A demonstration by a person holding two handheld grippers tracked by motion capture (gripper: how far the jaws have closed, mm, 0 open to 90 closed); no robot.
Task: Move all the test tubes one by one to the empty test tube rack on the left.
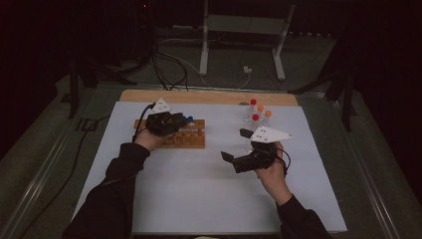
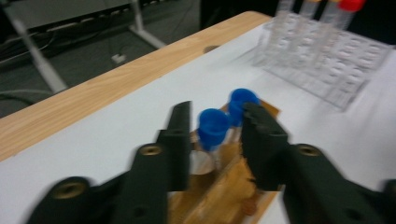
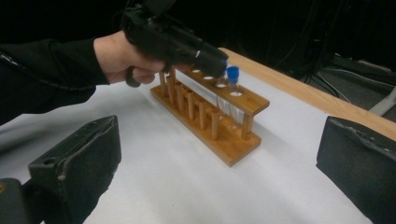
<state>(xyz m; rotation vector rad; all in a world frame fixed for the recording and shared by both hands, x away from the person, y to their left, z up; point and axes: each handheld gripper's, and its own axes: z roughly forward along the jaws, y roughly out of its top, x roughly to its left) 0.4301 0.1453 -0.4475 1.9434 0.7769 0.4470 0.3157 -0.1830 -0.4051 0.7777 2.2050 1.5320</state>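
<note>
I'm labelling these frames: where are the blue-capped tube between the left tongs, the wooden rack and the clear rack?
blue-capped tube (image 2: 213,125), left gripper view, cap.
wooden rack (image 3: 233,150), right gripper view, base.
clear rack (image 2: 348,74), left gripper view, wall.

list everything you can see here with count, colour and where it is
wooden rack: 1, brown, left half of the white mat
blue-capped tubes: 2, clear with blue caps, standing in the wooden rack's end holes; the nearer one sits between the left gripper's jaws, pads not pressing on it
clear rack: 1, transparent, far right part of the mat
capped tubes in the clear rack: 4, two red caps and two orange, upright
white mat: 1, white, covering the table
table edge: 1, light wood, along the far side of the mat
left gripper: 1, black, over the wooden rack, jaws apart
right gripper: 1, black, right of centre, jaws wide and empty
sleeves: 2, black, entering from the bottom
</note>
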